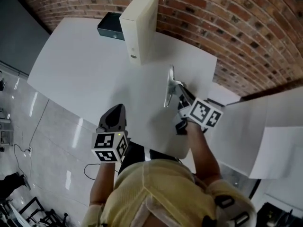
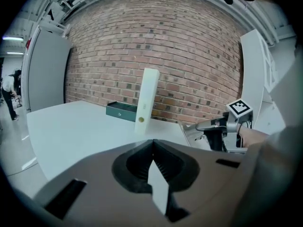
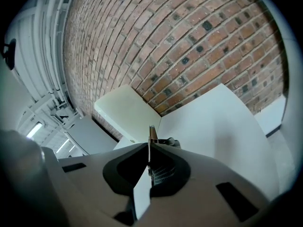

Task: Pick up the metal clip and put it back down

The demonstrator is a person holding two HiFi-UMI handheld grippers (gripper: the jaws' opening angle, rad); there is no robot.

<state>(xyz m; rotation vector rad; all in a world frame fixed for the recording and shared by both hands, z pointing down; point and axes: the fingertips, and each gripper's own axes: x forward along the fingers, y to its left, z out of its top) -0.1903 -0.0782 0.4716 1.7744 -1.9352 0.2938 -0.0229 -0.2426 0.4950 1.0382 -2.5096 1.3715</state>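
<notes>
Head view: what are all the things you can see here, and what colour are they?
table: one, white, in the middle, against the wall
tall box: one, cream, standing upright at the table's far edge
flat box: one, dark green, lying beside the tall box on its left
metal clip: one, silver, pinched in the right tongs near the table's right side
brick wall: one, red-brown, behind the table
second surface: one, white, right of the table
floor: shiny grey, at the left
top: one, yellow, on the person, at the bottom
left tongs: one, dark, shut and empty, at the table's near edge
right tongs: one, dark, shut on the clip
</notes>
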